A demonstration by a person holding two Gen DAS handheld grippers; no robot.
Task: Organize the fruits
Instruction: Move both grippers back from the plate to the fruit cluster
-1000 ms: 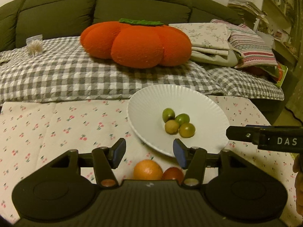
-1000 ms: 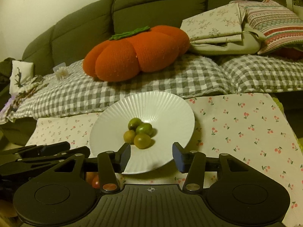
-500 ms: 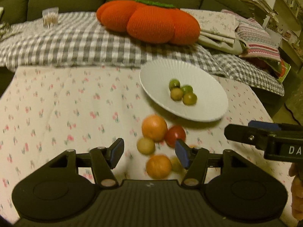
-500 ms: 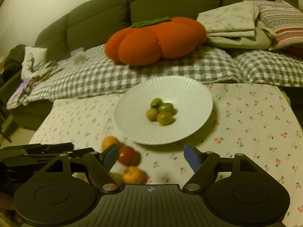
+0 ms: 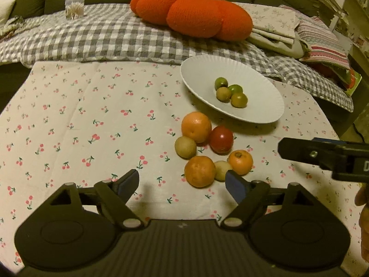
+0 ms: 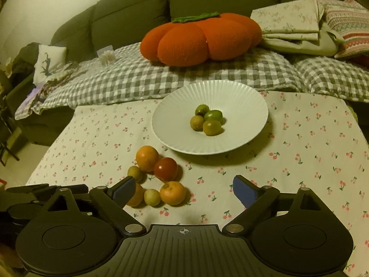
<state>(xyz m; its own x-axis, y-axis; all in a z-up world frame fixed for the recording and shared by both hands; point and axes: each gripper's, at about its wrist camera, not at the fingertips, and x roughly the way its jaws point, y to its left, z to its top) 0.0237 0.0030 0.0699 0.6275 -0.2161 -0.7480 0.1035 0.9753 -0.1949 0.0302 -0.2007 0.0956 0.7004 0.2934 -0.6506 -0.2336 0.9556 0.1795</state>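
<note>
Hovering over loose fruit [image 5: 203, 147], left hand-held gripper [image 5: 182, 183] wide open, empty; right hand-held gripper [image 6: 184, 190] likewise

Each black claw [image 5: 182, 185] [image 6: 184, 190] has blue-padded fingers [image 5: 234, 185] and silver pivot screws.

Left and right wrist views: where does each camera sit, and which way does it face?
Left wrist: rides the left gripper, facing the loose fruit and white plate; the right gripper and a hand show at right.
Right wrist: rides the right gripper, facing the plate; the left gripper's body shows lower left.
Shared: plate, red tomato, pumpkin cushion.
</note>
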